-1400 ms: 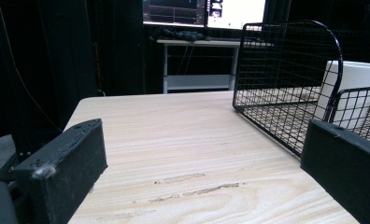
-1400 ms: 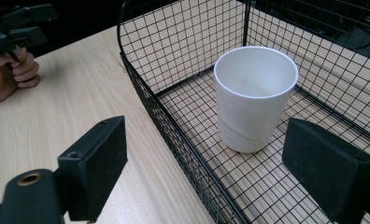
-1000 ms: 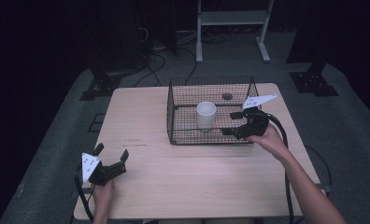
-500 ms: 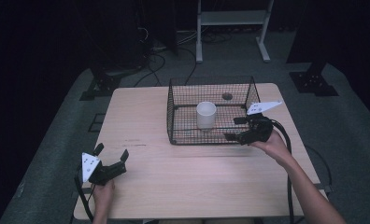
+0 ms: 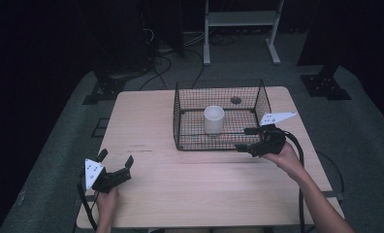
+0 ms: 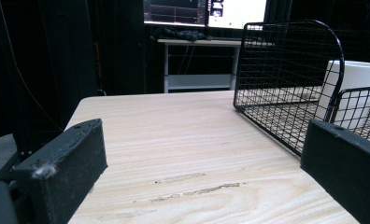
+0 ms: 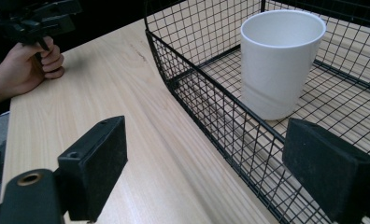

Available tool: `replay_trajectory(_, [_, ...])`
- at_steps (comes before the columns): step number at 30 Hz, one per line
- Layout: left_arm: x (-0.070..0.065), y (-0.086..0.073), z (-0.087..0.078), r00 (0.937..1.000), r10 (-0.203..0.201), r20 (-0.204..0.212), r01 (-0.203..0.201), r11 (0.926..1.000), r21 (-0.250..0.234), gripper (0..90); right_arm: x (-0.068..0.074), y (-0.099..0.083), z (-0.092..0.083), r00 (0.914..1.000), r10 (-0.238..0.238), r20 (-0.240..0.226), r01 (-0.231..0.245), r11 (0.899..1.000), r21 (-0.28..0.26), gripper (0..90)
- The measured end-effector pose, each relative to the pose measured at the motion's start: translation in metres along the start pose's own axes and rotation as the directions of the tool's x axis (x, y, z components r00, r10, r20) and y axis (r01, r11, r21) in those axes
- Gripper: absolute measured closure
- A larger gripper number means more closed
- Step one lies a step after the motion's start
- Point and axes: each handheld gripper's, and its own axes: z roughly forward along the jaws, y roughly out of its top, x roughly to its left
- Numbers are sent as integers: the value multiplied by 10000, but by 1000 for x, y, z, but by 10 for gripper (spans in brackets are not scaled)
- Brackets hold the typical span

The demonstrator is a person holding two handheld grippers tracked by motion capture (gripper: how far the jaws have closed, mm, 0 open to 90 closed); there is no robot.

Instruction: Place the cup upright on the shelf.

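Right gripper [image 5: 247, 139] held low at the near right corner of the wire basket [image 5: 180, 116], jaws apart and astride the basket's near wall, one jaw inside, one outside, clasping nothing. Right forearm entering from the lower right, wrist level. Left gripper [image 5: 116, 164] resting at the near left of the table [image 5: 146, 116], jaws spread, released. White cup [image 5: 214, 119] upright inside the basket, near its middle. Pale wooden tabletop; dark room, grey floor, white shelf frame [image 5: 238, 19] beyond.
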Motion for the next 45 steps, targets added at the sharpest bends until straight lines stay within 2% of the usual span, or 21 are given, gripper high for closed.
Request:
replay_trajectory(4, [0,0,0,10000,4,-6,-4,10000,9,0,2,-2,-4,10000,-37,74,38,9999,-129,134])
replay_trajectory(13, [0,0,0,10000,3,-19,-3,10000,8,0,10,-14,-6,10000,-81,12,81,9999,80,134])
replay_trajectory(15, [0,0,0,10000,9,-22,-9,10000,12,0,13,-18,-6,9997,-189,126,189,9998,0,134])
replay_trajectory(19, [0,0,0,10000,4,-28,-4,10000,17,0,14,-25,-5,9999,-112,91,110,9997,196,134])
replay_trajectory(25, [0,0,0,10000,-12,-35,12,10000,10,0,20,-29,-6,9998,-192,68,191,9997,135,134])
replay_trajectory(28, [0,0,0,10000,-8,-40,8,10000,24,0,26,-33,-5,9993,-339,129,338,9994,87,134])
replay_trajectory(34, [0,0,0,10000,-19,-52,19,10000,11,0,36,-38,3,9990,-434,-106,436,9989,158,134])
replay_trajectory(41, [0,0,0,10000,-36,-62,36,10000,8,0,44,-43,9,9977,-676,17,675,9976,172,134])
replay_trajectory(45, [0,0,0,10000,-38,-73,38,10000,7,0,46,-54,11,9983,-570,75,568,9980,262,134])
